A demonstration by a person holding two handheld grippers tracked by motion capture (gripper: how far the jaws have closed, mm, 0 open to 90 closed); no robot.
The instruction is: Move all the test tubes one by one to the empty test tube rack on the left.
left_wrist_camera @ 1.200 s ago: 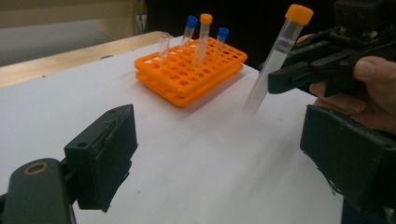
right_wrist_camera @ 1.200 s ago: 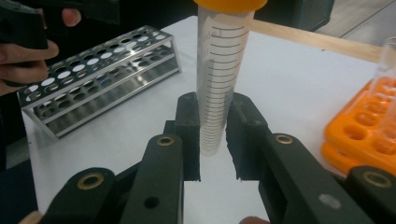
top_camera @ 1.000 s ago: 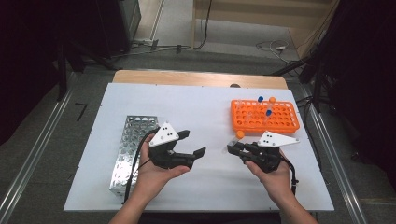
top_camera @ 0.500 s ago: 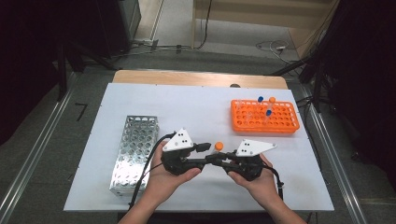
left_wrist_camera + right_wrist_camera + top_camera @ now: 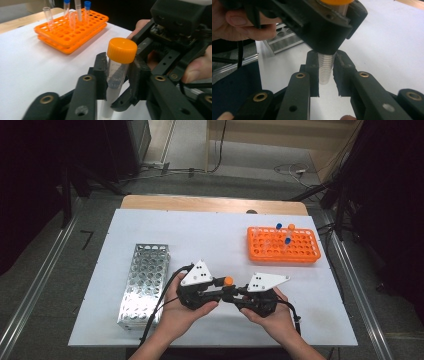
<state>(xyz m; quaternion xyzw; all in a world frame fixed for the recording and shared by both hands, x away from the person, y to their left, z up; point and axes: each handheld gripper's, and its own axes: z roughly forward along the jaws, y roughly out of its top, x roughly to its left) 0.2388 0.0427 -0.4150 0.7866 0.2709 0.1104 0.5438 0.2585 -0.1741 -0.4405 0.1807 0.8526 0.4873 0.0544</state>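
Both grippers meet over the near middle of the white table (image 5: 150, 225), sharing one orange-capped tube (image 5: 117, 67). In the left gripper view, the left gripper (image 5: 117, 75) has its two black jaws pressed against the upper part of the tube, just under the orange cap, and the tube stands roughly upright between them. In the right gripper view, the right gripper (image 5: 326, 72) has its jaws at either side of the tube's lower, graduated end, close against it, below the body of the left gripper; whether they press it firmly is hard to tell. From the high view the two grippers face each other, each held in one hand, with the orange cap between their grey plates. Farther off, toward the far right of the table, an orange tube rack (image 5: 283, 245) holds a few tubes, two with blue caps and one with an orange cap. At the left lies a long metal tube rack (image 5: 142, 282), its holes unfilled.
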